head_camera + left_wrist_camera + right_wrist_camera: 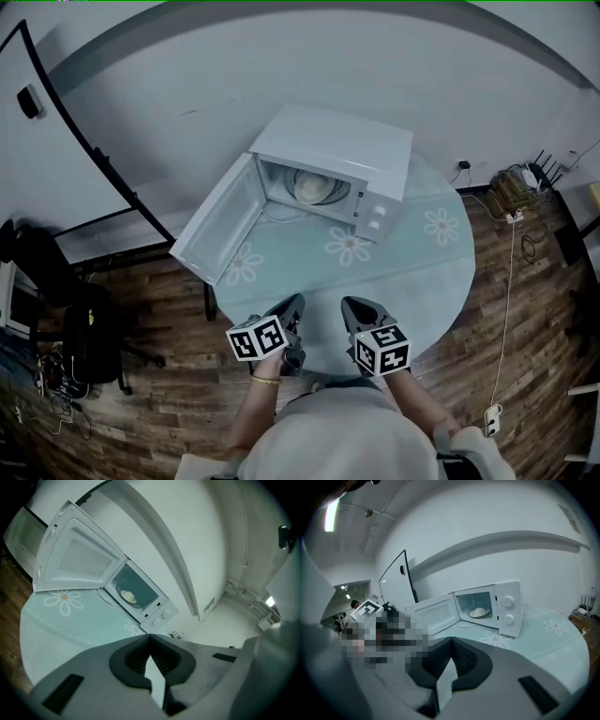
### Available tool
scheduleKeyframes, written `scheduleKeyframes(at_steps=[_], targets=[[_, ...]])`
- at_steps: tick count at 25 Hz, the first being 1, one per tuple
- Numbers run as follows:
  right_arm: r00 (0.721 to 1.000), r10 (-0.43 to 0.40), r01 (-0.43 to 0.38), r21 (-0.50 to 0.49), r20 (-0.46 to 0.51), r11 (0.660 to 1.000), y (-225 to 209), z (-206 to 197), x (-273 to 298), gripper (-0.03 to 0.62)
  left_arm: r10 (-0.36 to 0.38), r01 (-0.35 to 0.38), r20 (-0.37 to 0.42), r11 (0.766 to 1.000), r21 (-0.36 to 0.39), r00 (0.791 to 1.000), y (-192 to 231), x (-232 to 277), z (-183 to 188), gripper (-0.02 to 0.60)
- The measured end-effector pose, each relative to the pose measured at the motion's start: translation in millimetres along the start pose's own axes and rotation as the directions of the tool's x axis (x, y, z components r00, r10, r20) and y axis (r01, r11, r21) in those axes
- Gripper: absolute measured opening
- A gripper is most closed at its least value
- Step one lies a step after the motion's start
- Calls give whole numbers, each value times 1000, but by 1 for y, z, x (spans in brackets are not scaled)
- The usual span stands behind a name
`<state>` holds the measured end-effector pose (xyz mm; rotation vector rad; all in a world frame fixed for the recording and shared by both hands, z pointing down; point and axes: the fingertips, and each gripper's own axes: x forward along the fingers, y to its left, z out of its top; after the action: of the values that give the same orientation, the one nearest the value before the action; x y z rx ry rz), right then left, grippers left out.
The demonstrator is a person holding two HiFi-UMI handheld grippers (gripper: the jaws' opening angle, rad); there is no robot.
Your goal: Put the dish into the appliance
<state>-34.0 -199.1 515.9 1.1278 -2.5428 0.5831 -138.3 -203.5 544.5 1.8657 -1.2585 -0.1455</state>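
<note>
A white microwave (347,159) stands on the round table with its door (217,225) swung wide open to the left. Inside it rests a pale dish (314,187), also seen as the dish (127,596) and the dish (479,612) in the gripper views. My left gripper (292,305) and right gripper (352,307) hover side by side over the table's near edge, well short of the microwave. Both are shut with nothing between the jaws, as the left gripper (150,641) and right gripper (451,644) show.
The round table (441,272) wears a pale blue cloth with flower prints. A dark chair (89,337) stands at the left on the wooden floor. Cables and a power strip (511,211) lie at the right. A whiteboard stand (84,141) leans at the back left.
</note>
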Motion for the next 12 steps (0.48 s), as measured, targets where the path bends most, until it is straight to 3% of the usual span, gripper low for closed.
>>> scheduleKeyframes(at_steps=[12], targets=[[999, 52, -52, 0, -4, 999, 26, -7, -12, 6, -6, 6, -16, 1000, 3, 1000, -10, -31, -20, 12]])
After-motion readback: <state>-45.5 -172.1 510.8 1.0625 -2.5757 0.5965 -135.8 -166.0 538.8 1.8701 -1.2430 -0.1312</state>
